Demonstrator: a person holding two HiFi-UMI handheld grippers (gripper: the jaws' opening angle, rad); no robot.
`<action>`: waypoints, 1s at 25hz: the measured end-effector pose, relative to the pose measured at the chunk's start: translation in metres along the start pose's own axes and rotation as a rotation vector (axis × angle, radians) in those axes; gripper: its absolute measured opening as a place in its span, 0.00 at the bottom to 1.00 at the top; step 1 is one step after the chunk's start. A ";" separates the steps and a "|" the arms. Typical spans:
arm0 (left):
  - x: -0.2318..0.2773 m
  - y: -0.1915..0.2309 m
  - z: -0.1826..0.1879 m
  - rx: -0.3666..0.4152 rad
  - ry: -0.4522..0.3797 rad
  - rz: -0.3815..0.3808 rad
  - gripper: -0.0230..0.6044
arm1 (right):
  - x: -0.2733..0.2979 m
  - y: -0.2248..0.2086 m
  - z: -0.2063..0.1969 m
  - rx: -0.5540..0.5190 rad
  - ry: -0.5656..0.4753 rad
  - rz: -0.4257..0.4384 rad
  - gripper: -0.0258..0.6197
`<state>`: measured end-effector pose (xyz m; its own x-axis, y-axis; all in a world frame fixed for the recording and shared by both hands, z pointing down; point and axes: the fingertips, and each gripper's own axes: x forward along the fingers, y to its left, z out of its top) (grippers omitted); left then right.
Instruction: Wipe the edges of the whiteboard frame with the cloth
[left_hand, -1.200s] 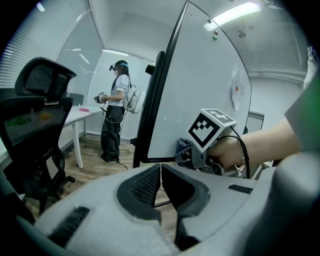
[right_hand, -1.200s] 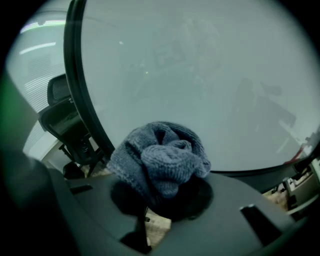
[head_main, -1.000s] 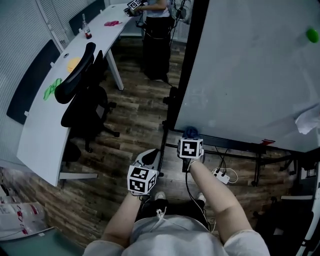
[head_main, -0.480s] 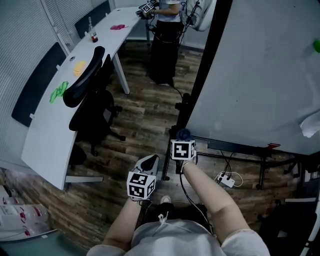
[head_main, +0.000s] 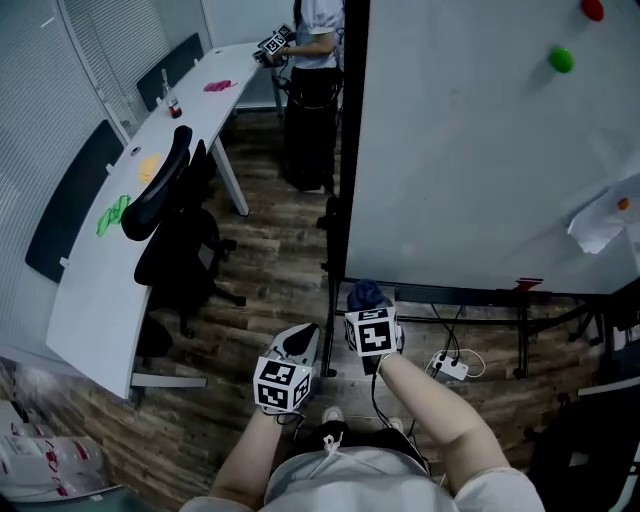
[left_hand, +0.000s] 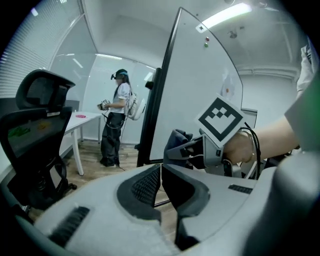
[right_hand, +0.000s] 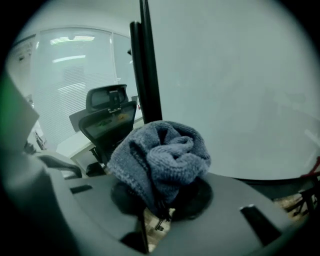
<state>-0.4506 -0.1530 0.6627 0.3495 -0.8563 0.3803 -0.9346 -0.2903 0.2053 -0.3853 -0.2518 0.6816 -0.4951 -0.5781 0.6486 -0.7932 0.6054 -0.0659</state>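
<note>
Operator: Status of the left tool (head_main: 300, 340)?

Inspector: Jaws are pressed together with nothing between them. It hangs low above the floor, idle, just to the left of the right tool (head_main: 368, 308).

Operator: Status of the right tool?

Inspector: It is clamped on the cloth (head_main: 366, 294), a bunched grey knit wad that bulges out ahead of the jaws.

Operator: Where is the cloth relative to the work?

Inspector: The lower left corner of the whiteboard frame (head_main: 350, 150) stands directly ahead of the right tool. The black upright edge rises ahead of and above the tool. The bottom rail runs off to the tool's right. The cloth is near that corner, but no view confirms contact.

Operator: Progress?

Inspector: Judged early.
- Pick-up is complete: the cloth is gripped and positioned at the corner.
- No edge shows a visibly wiped stretch, and the dark frame gives no sign either way.
- Treat the upright edge, the bottom rail and the far edge as outstanding.
- The top edge is out of view.
</note>
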 end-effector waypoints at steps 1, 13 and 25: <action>0.001 -0.009 0.008 0.010 -0.015 -0.009 0.07 | -0.013 -0.006 0.003 -0.006 -0.022 0.001 0.15; 0.003 -0.123 0.126 0.158 -0.223 -0.093 0.07 | -0.177 -0.075 0.046 -0.076 -0.345 -0.042 0.15; -0.022 -0.202 0.175 0.238 -0.352 -0.158 0.08 | -0.268 -0.085 0.044 -0.164 -0.522 -0.057 0.15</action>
<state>-0.2807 -0.1500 0.4549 0.4838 -0.8749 0.0227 -0.8751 -0.4838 0.0075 -0.2007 -0.1725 0.4795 -0.5961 -0.7820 0.1823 -0.7790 0.6182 0.1049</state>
